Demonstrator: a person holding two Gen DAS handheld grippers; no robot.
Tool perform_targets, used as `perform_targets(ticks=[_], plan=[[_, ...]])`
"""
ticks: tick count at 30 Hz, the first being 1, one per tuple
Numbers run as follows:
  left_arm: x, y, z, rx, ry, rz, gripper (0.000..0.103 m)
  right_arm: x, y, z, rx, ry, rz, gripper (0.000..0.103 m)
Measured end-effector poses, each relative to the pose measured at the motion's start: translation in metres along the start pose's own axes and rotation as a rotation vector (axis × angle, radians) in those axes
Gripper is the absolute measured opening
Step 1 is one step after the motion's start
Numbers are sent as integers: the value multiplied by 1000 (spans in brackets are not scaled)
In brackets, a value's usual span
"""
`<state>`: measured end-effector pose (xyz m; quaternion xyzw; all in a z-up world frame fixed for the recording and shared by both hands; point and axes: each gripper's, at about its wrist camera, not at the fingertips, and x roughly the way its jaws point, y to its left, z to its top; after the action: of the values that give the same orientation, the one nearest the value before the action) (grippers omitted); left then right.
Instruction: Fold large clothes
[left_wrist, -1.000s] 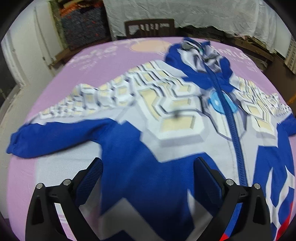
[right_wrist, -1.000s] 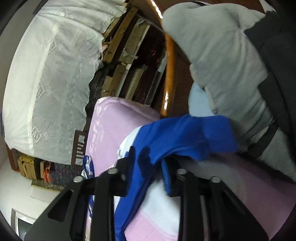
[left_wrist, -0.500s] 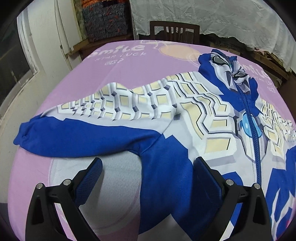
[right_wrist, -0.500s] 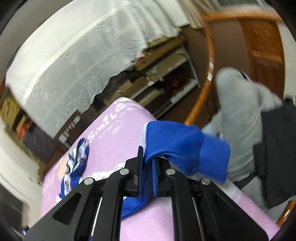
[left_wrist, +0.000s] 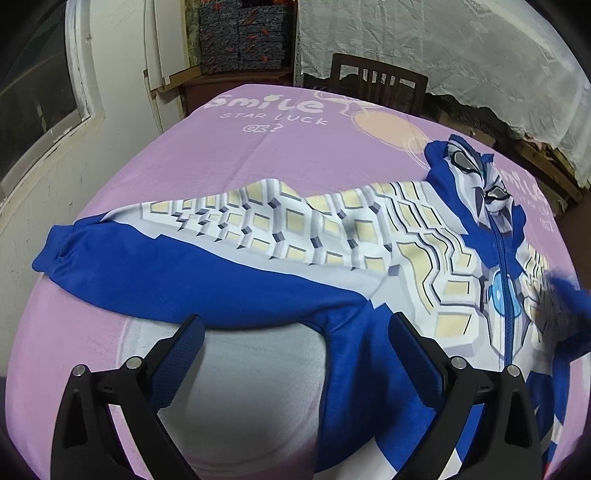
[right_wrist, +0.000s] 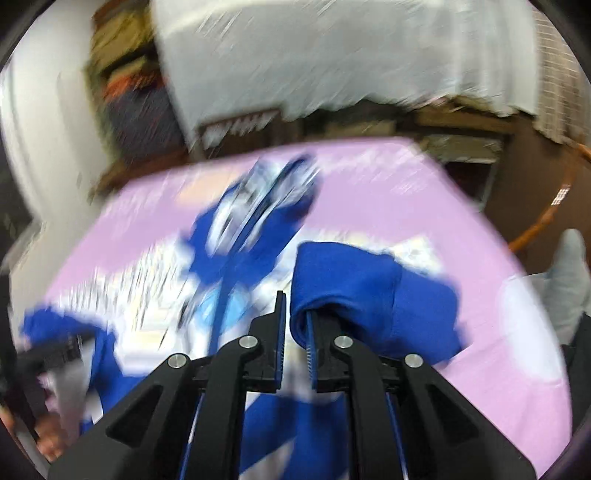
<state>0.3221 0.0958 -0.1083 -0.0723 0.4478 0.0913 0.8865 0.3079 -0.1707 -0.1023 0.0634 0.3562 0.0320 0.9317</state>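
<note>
Right tool (right_wrist: 295, 325) clamped on hooded jacket's (left_wrist: 332, 236) blue cuff (right_wrist: 373, 295); left tool (left_wrist: 295, 332) apart, empty, above the desk (left_wrist: 258, 155).

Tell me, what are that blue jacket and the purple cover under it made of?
The jacket looks like soft, matte fleece or sweatshirt knit: it slumps in rounded folds, has a thick cuff and a printed pattern, no shine. The purple cover looks like a plush, slightly fuzzy blanket with faint creases and printed lettering. The exact fibres cannot be told.

Dim indoor light; fisheye-warped edges; right wrist view heavily motion-blurred.
</note>
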Motion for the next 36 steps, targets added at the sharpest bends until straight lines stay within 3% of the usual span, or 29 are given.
perform_targets(ticks=[4,7,10,15,17,19,22,25,31,36], plan=[[-1,-2,0,15,-6,-2,100,45,31,-30,-91,205,39,24],[-3,-8,-2,44,-15,0,100,26,32,-36,-141,174,50,49],[-7,-17,-6,88,-38,14,100,-8,12,-41,-112,132,136,52],[-24,-51,-23,219,-94,-25,100,-54,-60,-36,54,24,109,50],[-33,-85,-35,347,-116,-41,100,-54,-92,-26,152,26,87,24],[-44,-121,-49,490,-158,-32,100,-44,-119,-17,253,57,79,10],[-55,-167,-64,636,-216,-16,100,-30,-136,-5,310,61,89,9],[-54,-201,-71,707,-229,-37,100,-16,-139,3,307,58,92,9],[-25,-237,-70,766,-203,-22,100,3,-156,-5,378,78,161,9],[-12,-246,-58,737,-183,-79,99,9,-153,-7,345,88,154,10]])
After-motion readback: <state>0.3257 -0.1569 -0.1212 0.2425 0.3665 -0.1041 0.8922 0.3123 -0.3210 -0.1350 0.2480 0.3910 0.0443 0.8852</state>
